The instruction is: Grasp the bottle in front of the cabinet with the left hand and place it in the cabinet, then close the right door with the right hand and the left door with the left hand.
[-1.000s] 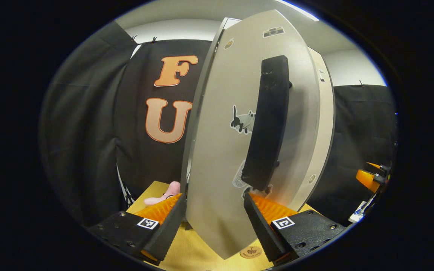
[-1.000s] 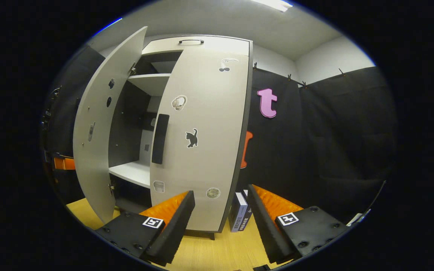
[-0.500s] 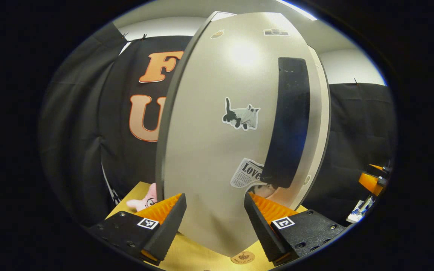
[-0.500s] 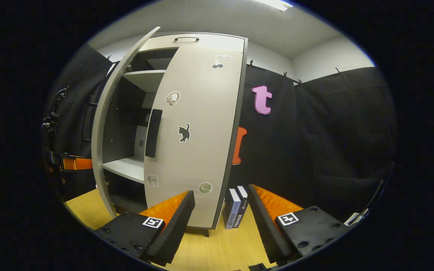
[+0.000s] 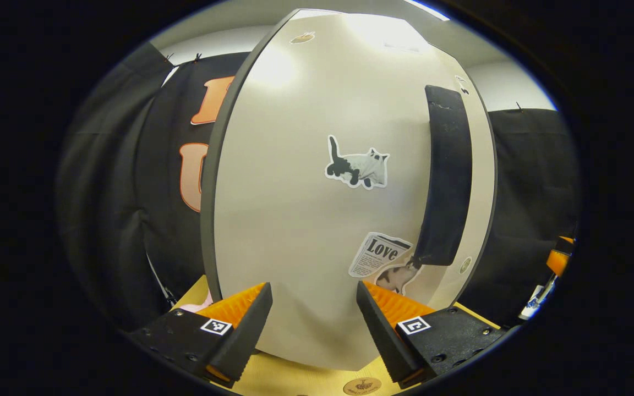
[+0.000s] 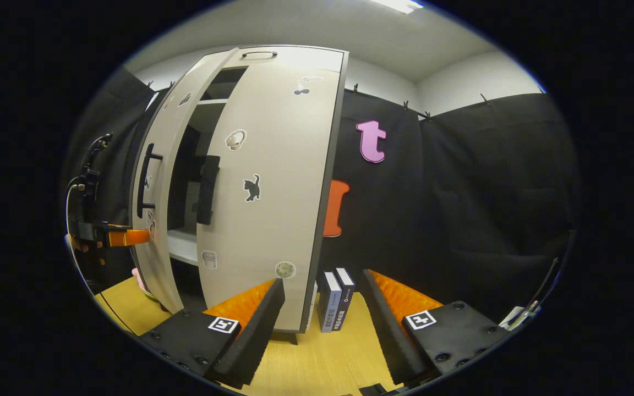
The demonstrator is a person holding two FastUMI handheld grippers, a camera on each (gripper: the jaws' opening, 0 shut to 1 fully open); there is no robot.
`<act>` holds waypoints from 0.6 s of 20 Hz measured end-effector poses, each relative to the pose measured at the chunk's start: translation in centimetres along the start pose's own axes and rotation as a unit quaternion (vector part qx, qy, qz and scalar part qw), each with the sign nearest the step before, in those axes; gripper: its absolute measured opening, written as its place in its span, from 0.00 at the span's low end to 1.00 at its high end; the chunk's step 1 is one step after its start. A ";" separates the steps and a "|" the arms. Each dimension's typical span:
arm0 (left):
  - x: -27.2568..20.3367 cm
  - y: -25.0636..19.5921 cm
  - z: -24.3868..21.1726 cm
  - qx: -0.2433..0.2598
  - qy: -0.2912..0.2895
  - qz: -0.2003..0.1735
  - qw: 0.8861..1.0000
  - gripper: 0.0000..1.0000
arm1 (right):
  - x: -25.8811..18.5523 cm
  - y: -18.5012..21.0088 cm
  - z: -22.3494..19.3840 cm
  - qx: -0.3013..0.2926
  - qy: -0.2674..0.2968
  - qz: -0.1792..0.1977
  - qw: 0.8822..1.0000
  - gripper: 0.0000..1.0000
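The left gripper (image 5: 312,308) had its fingers spread and empty against the left door (image 5: 317,209), which had swung from edge-on to nearly flat in a second. The right gripper (image 6: 320,308) hung open, back from the counter (image 6: 322,363). Beyond, the right door (image 6: 267,192) looked shut; a narrow gap remained. I could not see the bottle, presumably inside the cabinet (image 6: 273,54).

Black cloth (image 6: 460,192) drapes the booth below white walls (image 6: 460,82), a ceiling light (image 6: 399,5) glows, and the bench (image 6: 328,357) is pale wood.
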State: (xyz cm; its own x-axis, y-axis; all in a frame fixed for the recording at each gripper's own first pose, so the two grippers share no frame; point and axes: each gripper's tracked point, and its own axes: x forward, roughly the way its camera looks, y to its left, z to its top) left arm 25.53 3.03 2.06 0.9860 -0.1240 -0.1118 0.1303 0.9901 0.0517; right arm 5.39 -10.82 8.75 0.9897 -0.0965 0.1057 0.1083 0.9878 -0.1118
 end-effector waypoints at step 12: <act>1.1 -0.1 0.0 -0.005 0.006 0.013 1.000 0.94 | 2.4 -1.9 -1.9 0.017 0.011 0.006 1.000 0.94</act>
State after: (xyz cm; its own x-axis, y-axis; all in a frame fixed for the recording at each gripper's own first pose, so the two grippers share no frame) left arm 26.59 2.82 1.89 0.9875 -0.0978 -0.1233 0.1040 0.9936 0.0448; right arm 7.71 -13.13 7.29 0.9928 -0.0879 0.0818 0.0945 0.9923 -0.0801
